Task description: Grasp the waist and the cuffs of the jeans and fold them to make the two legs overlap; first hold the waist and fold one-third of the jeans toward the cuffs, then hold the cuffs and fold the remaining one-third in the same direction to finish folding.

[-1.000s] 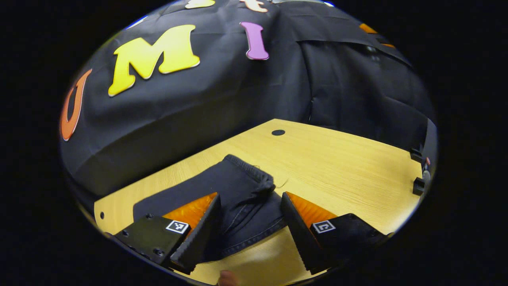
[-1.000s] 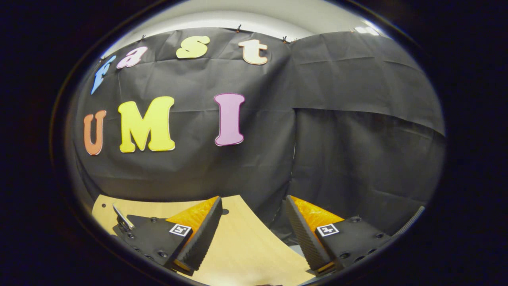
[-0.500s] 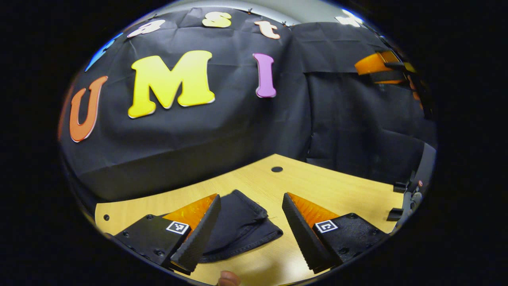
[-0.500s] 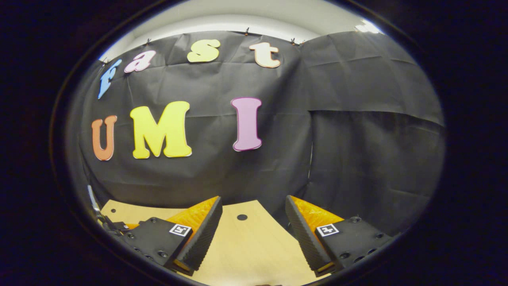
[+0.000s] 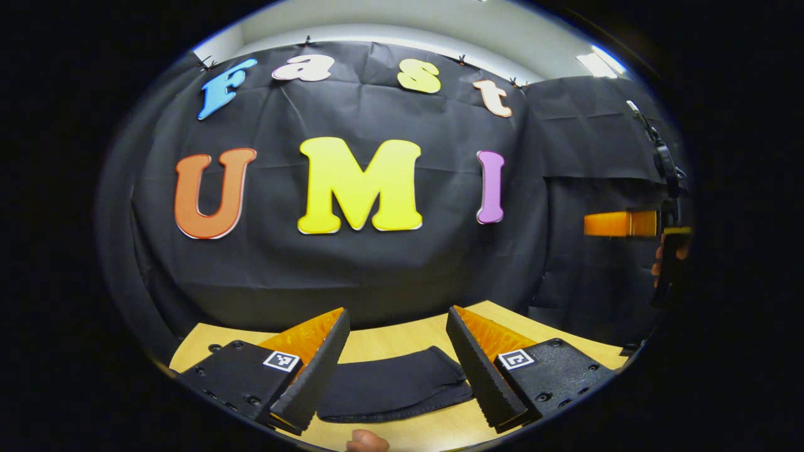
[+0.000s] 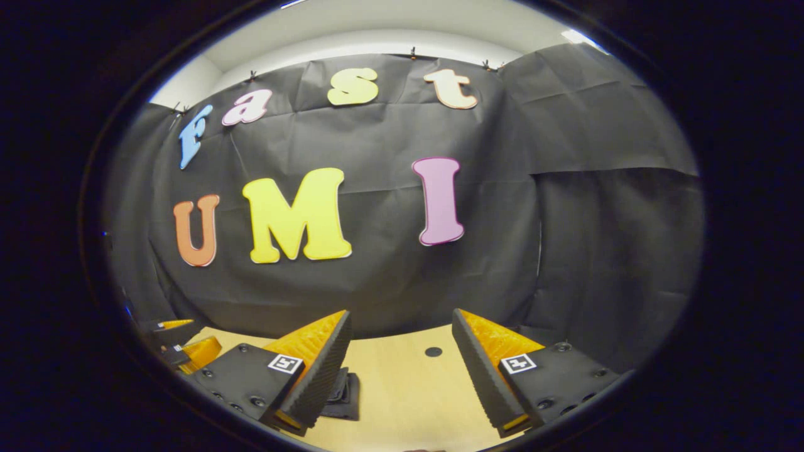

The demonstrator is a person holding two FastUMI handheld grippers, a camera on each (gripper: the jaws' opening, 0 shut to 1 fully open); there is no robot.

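The jeans (image 5: 392,386) lie folded into a flat dark bundle on the wooden counter (image 5: 402,342), well in from its far edge. The left claw (image 5: 397,367) hovers above them, spread wide, holding nothing; the right claw (image 6: 402,370) likewise gapes empty
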